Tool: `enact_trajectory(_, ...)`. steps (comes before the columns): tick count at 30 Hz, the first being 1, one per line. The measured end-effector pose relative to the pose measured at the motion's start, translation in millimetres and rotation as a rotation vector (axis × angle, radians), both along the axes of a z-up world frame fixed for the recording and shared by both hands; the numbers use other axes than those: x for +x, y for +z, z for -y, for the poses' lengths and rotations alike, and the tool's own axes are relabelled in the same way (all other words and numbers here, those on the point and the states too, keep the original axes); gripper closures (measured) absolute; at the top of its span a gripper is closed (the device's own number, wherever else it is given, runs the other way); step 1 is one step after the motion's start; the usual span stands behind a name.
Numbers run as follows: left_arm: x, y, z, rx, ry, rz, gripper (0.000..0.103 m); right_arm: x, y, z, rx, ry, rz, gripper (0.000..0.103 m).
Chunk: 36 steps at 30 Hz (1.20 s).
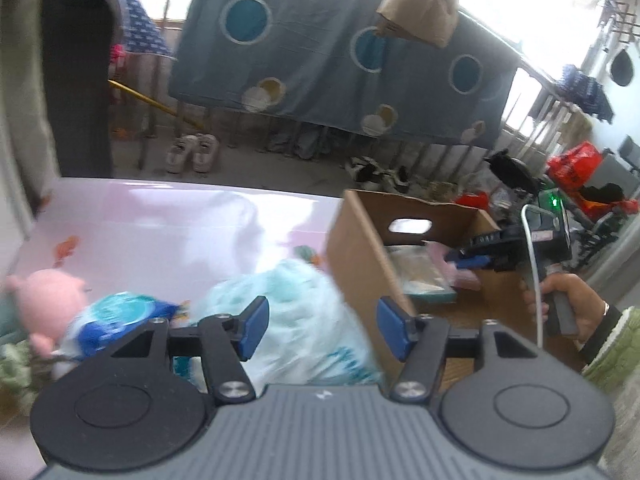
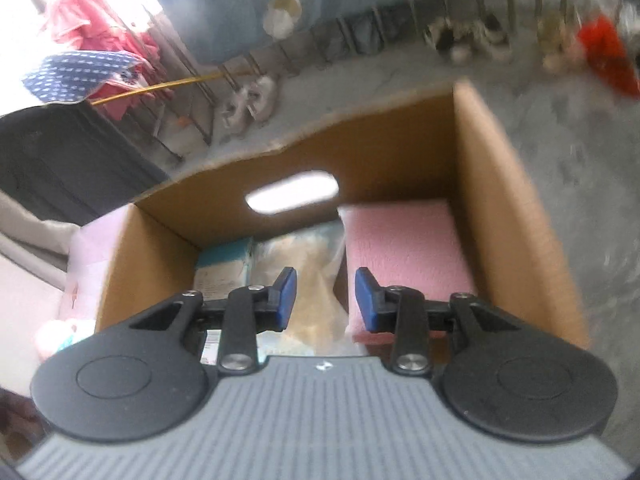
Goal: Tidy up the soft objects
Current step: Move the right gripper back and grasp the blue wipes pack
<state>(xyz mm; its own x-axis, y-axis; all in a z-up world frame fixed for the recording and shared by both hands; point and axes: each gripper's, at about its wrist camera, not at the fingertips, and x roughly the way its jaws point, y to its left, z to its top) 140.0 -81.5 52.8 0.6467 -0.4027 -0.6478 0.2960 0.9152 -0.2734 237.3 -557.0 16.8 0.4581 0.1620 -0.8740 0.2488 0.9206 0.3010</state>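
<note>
Right wrist view: looking down into the open cardboard box (image 2: 500, 184), handle cut-out in the far wall.
Already in the box: pink foam-like block (image 2: 404, 240) against the right wall; clear-wrapped pale packet (image 2: 308, 264) in the middle; teal-edged pack (image 2: 224, 264) at the left.
Right hand-held gripper (image 2: 326, 298): jaws partly apart, nothing between the blue pads, hovering over the box interior.
Left wrist view: facing the pink desk (image 1: 160, 216), box (image 1: 360, 248) standing on its right part.
Left hand-held gripper (image 1: 320, 330): jaws wide apart, holding nothing, just above the pale turquoise plastic bag (image 1: 296, 312).
Still outside the box: turquoise bag touching the box's left wall; blue-and-white soft pack (image 1: 120, 316) beside it; pink plush toy (image 1: 48, 296) at the far left; green patterned cloth (image 1: 16, 364) at the left edge, blurred.
Progress: roughly midway by appearance, three items packed, at least three or four left on the desk.
Likely next: closing on the turquoise bag, being nearest the left jaws.
Caution: thin slippery bag, likely to sag or slide in a shallow pinch.
</note>
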Motion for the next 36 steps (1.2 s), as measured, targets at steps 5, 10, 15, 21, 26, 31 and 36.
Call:
enact_trajectory(5, -19.5, -0.7, -39.9, 0.049, 0.084, 0.016, 0.033, -8.9, -3.2, 0.4, 0.042, -0.054, -0.01, 0.071)
enact_trajectory(10, -49.5, 2.1, -84.8, 0.089, 0.203, 0.067, 0.023, -44.7, 44.8, -3.6, 0.216, -0.065, 0.118, 0.061)
enact_trajectory(15, -81.0, -8.6, -118.8, 0.129, 0.296, 0.08, 0.02, -90.3, 84.9, -24.5, 0.323, -0.016, 0.21, 0.053)
enact_trajectory(21, -102.9, -29.3, -144.2, 0.171, 0.343, 0.044, 0.02, -126.0, 101.9, -79.0, 0.386, 0.085, 0.233, 0.051)
enact_trajectory(26, -118.8, -37.8, -156.6, 0.128, 0.359, 0.037, 0.02, -133.2, 102.3, -133.4, 0.457, 0.155, 0.217, 0.05)
enact_trajectory(31, -136.9, -42.1, -165.3, 0.139, 0.373, 0.087, 0.02, -136.7, 99.1, -201.2, 0.515, 0.254, 0.195, 0.046)
enact_trajectory(36, -145.6, -43.4, -173.4, 0.123, 0.374, 0.128, 0.02, -132.3, 89.4, -269.0, 0.534, 0.35, 0.14, 0.039)
